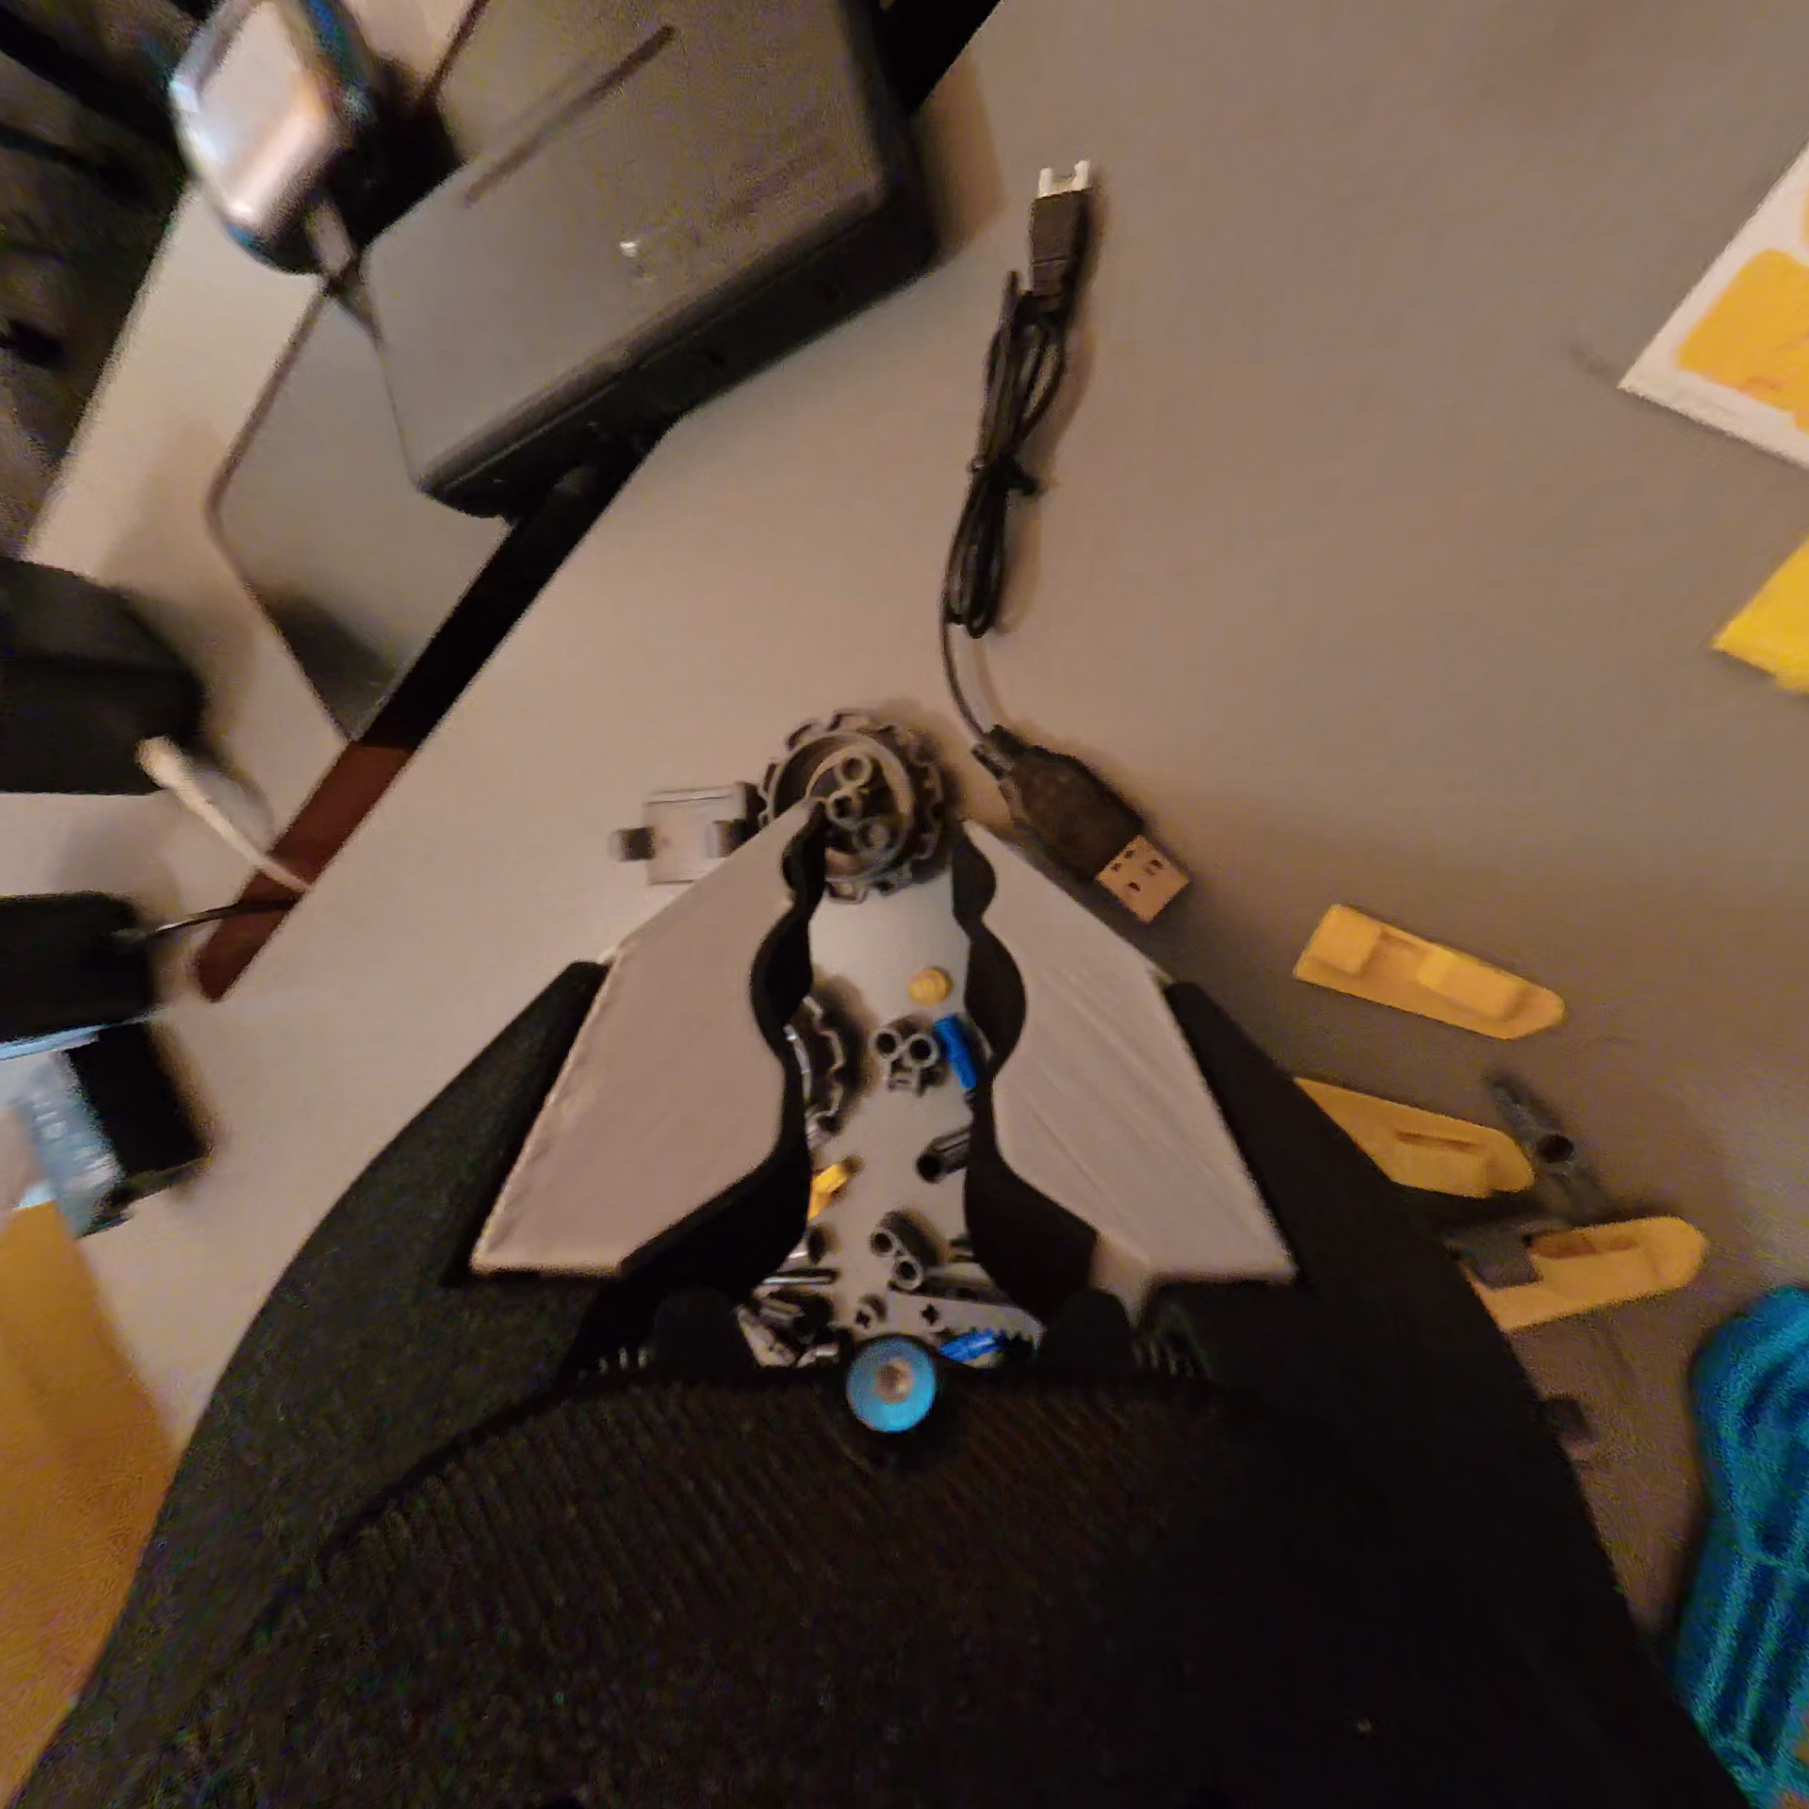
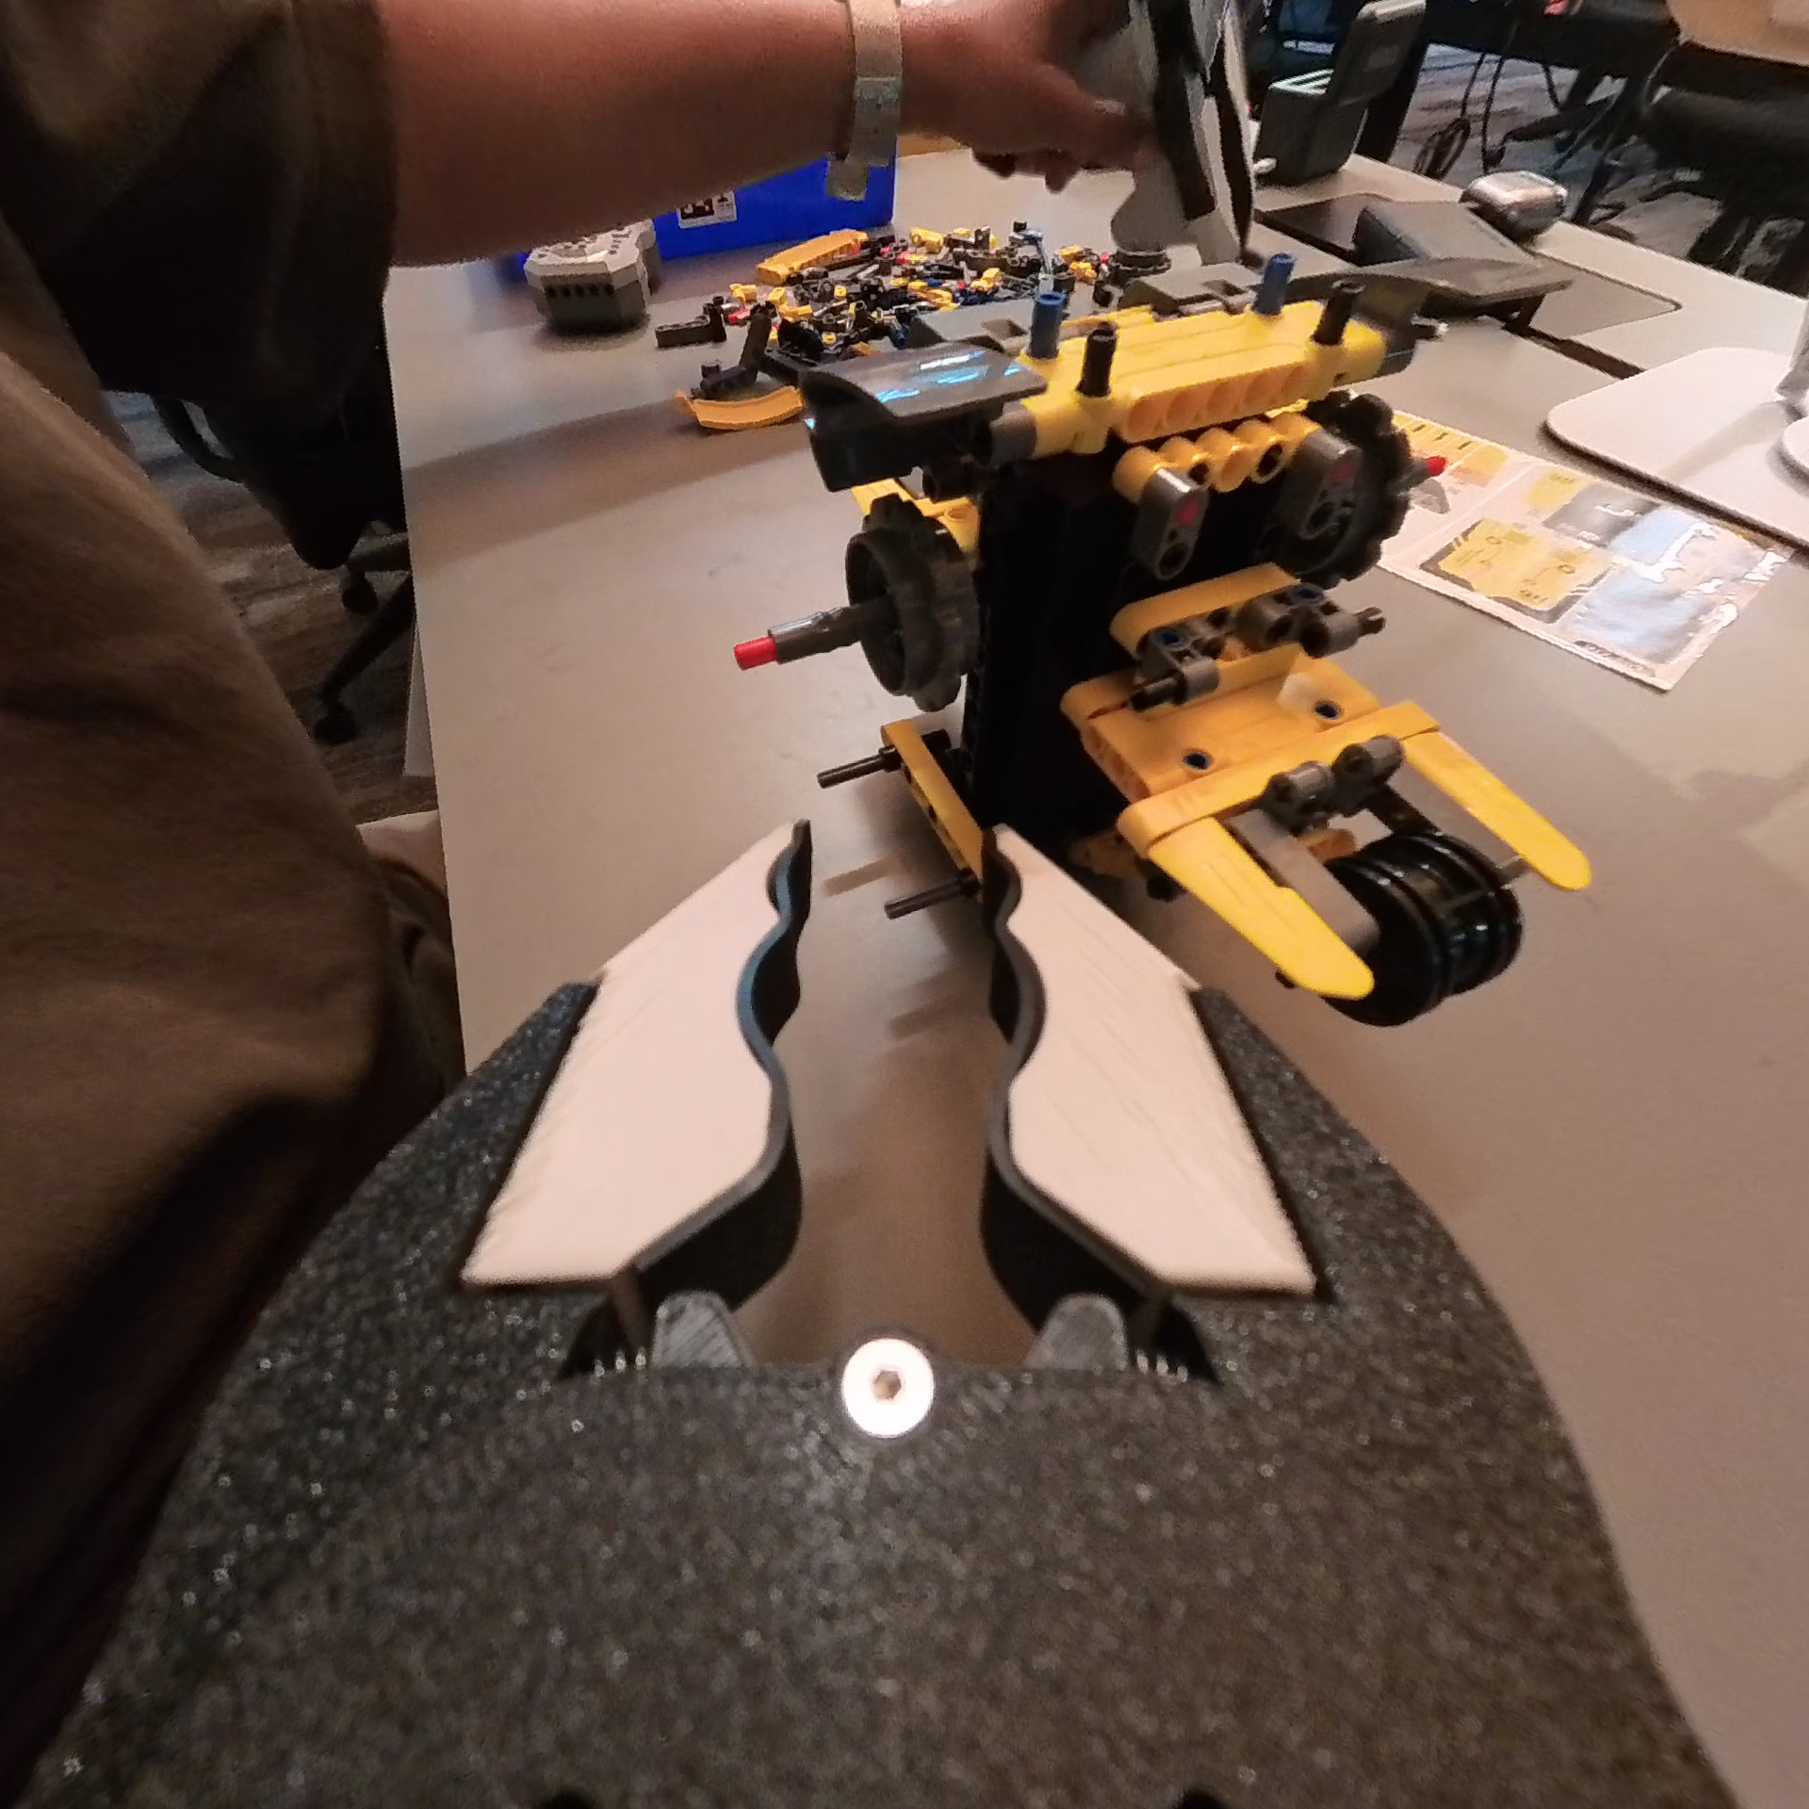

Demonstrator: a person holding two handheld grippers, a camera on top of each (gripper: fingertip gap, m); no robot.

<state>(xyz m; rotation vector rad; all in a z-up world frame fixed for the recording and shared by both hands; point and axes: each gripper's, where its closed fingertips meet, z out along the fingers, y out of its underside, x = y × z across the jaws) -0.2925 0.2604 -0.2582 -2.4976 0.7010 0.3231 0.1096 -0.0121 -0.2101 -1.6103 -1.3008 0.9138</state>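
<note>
At your left gripper's (image 1: 874,842) tips: a dark toothed wheel (image 1: 854,798), with the jaws apart and closing on nothing.
It lies flat straight ahead, left fingertip (image 1: 795,832) touching its rim; small loose parts (image 1: 905,1057) lie between the fingers. Your right gripper (image 2: 899,850) also gapes empty, the yellow-and-black model (image 2: 1155,607) upright just ahead, right fingertip (image 2: 1008,861) at its base.

Left tool (image 1: 871,842): black textured body, two pale grey fingers (image 1: 646,1077) with wavy black inner pads, blue washer with centre screw (image 1: 889,1386). Right tool (image 2: 901,871): same build, silver hex screw (image 2: 887,1394). Person: brown sleeve (image 2: 176,685), pale wristband (image 2: 871,93).
</note>
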